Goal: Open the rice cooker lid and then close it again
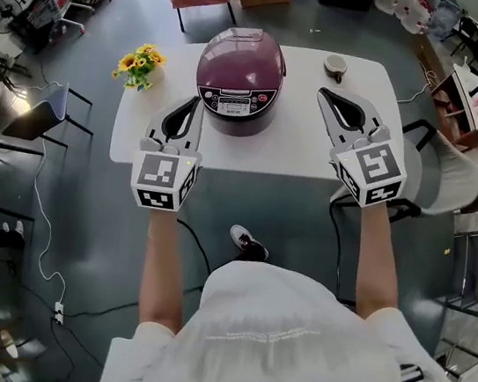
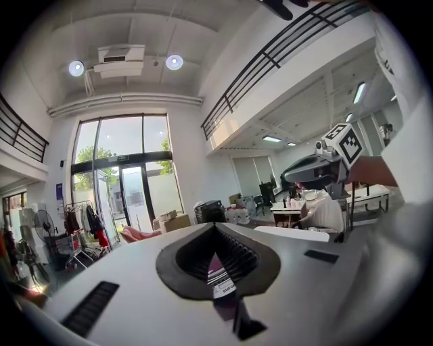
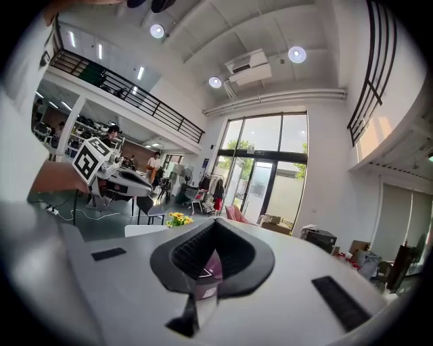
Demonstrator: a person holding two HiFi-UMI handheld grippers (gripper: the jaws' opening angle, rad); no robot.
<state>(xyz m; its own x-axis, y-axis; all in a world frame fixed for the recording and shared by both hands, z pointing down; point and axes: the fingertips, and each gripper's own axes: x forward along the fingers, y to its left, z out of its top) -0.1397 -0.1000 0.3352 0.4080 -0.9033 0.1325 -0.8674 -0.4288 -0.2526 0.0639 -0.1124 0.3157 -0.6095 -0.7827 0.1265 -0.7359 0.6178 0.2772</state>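
With the left gripper (image 1: 195,103) and right gripper (image 1: 324,93) both shut and empty, flanking the closed rice cooker (image 1: 240,77) at upper centre, one tip should likely press squarely at the front edge of the lid (image 1: 242,53).

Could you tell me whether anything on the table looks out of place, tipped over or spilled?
Nothing stands out. The rice cooker sits upright and closed, the sunflowers sit at the left corner, a small cup sits near the far edge, and the white table shows no spill.
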